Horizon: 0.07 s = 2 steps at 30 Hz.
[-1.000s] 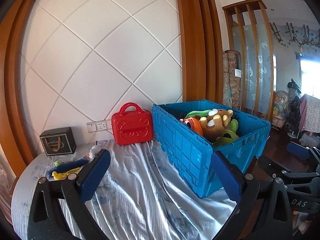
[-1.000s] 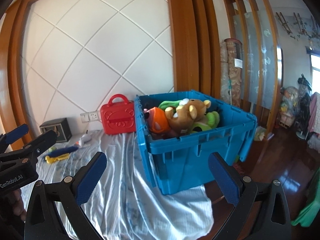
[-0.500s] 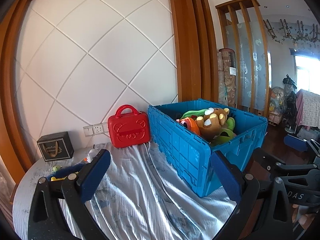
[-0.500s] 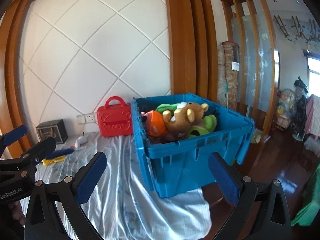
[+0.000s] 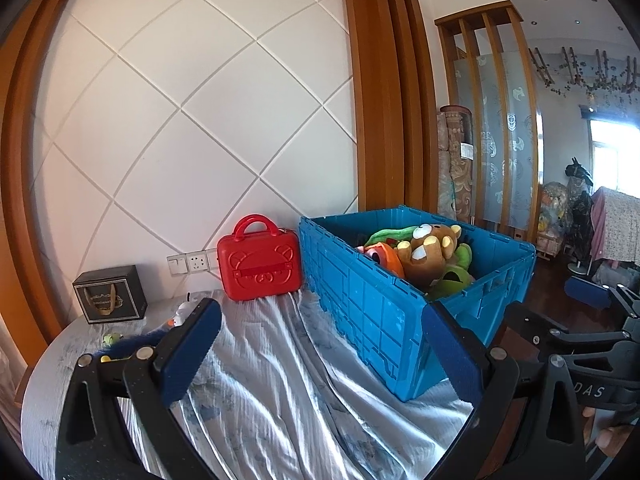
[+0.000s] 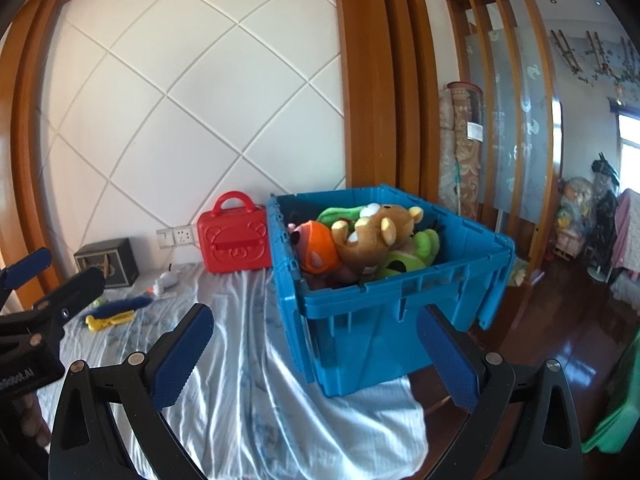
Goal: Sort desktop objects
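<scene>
A blue crate (image 5: 384, 312) (image 6: 384, 312) stands at the table's right end, filled with plush toys: a brown bear (image 5: 430, 250) (image 6: 372, 236), an orange toy (image 6: 318, 246) and green ones. A red case (image 5: 259, 262) (image 6: 234, 244) leans by the wall. Small items lie at the left: a blue fuzzy toy with a yellow piece (image 6: 116, 310), a small white toy (image 6: 164, 280) (image 5: 183, 312) and a tiny green one (image 5: 111, 338). My left gripper (image 5: 320, 356) hangs open above the cloth, nothing in it. My right gripper (image 6: 316, 356) is open too, in front of the crate.
A pale blue wrinkled cloth (image 5: 280, 392) covers the round table. A black gift box (image 5: 110, 294) (image 6: 110, 262) sits at the back left by wall sockets (image 5: 192, 263). The panelled wall is close behind. Dark wooden floor (image 6: 560, 312) lies right of the table.
Both grippers have stayed open and empty. Both views have drifted slightly, so the crate sits a little differently in frame. Nothing on the table has moved.
</scene>
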### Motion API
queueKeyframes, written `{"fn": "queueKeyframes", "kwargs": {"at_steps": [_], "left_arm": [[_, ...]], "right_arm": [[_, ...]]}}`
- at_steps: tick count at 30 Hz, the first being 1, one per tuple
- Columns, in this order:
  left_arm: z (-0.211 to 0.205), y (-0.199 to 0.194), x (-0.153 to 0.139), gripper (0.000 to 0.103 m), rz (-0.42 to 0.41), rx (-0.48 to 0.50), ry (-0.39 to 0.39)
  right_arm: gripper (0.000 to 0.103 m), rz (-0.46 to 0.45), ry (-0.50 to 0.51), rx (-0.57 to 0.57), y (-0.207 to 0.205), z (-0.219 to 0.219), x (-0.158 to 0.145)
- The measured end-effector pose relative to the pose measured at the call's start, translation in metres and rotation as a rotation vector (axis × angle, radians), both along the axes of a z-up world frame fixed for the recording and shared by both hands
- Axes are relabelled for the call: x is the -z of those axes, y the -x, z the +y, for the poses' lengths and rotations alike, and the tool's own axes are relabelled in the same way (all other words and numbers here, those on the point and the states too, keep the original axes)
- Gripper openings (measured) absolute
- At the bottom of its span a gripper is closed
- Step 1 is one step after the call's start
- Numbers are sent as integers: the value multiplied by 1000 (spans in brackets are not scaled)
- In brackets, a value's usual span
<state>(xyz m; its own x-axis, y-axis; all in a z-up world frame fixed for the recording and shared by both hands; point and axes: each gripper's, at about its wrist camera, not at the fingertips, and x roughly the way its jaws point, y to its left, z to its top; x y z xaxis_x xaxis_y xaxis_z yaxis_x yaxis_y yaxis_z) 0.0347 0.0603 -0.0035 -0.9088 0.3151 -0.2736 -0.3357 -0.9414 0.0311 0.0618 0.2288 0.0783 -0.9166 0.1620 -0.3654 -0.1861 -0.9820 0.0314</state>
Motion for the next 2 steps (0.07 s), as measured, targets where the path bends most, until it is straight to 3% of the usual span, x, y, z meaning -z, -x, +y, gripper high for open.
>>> {"fn": "queueKeyframes", "kwargs": {"at_steps": [2], "left_arm": [[0, -1, -1, 102, 15, -7, 14]], "right_arm": [[103, 2, 3, -4, 1, -1, 0]]}}
